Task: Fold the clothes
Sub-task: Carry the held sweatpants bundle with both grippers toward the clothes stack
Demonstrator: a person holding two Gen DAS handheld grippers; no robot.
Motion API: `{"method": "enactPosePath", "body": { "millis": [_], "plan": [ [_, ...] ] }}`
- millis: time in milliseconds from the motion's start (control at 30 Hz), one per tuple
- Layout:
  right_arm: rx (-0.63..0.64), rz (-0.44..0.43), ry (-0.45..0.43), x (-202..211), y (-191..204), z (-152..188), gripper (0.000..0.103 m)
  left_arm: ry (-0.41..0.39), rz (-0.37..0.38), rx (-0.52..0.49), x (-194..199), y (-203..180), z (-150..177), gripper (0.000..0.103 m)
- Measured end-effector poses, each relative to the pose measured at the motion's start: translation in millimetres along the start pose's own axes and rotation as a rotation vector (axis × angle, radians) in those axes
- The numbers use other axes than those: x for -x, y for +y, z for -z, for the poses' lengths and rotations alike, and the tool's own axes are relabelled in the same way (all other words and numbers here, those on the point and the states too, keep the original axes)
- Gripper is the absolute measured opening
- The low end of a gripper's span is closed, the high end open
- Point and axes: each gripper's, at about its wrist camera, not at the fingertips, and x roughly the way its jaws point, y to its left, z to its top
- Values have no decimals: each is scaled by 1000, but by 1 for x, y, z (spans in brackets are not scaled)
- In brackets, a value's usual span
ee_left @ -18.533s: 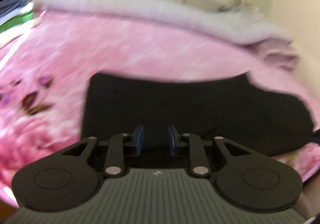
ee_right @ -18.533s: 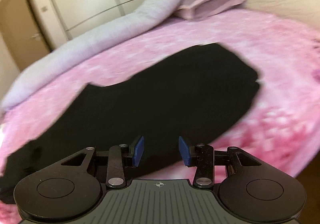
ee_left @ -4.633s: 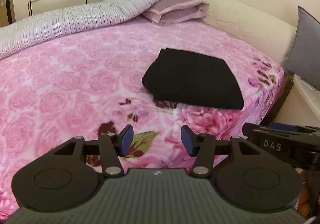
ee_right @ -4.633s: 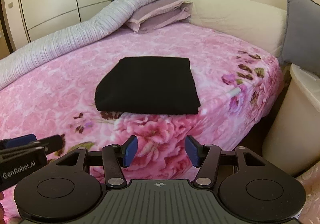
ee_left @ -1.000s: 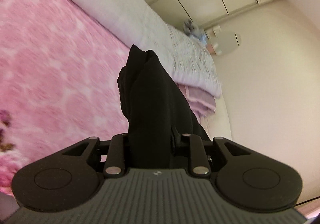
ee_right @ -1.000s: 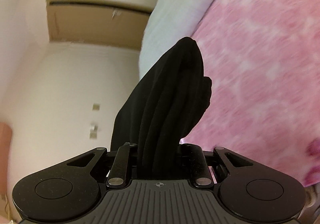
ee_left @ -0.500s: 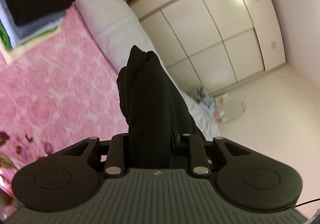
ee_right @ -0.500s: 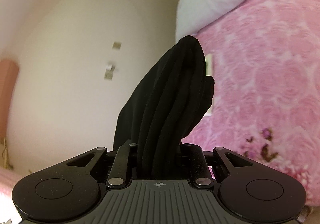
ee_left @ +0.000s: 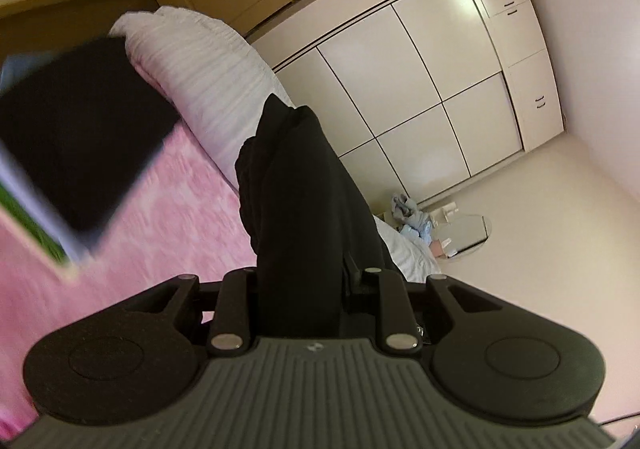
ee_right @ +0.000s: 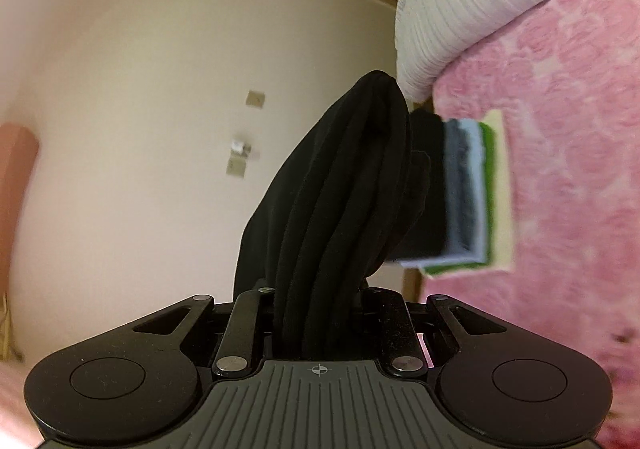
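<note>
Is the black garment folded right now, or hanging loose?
Folded. The black garment shows stacked layered edges, bunched thick between the right tongs and the left tongs, lifted off the pink floral bedspread.

A home bedroom: pink floral bedspread point(ee_left: 168, 217), fitted wardrobe point(ee_left: 432, 97) (cream doors).

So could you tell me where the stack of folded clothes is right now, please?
The stack lies on the pink blanket, just below the white duvet; in the right wrist view it sits right of the held black garment.
</note>
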Motion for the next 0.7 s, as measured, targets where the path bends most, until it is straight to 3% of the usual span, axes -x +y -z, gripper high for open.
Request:
{"method": "enactPosePath", "body": {
  "millis": [200, 333, 500, 700],
  "plan": [
    [-8, -27, -114, -110, 16, -24, 19, 36, 25, -99, -5, 51, -128, 21],
    [5, -41, -181, -173, 17, -49, 19, 32, 46, -144, -20, 76, -182, 21],
    [32, 6, -203, -219, -5, -68, 19, 59, 58, -121, -48, 127, -209, 21],
    [-6, 93, -191, -254, -47, -73, 19, 113, 12, -58, -78, 179, -207, 20]
  ]
}}
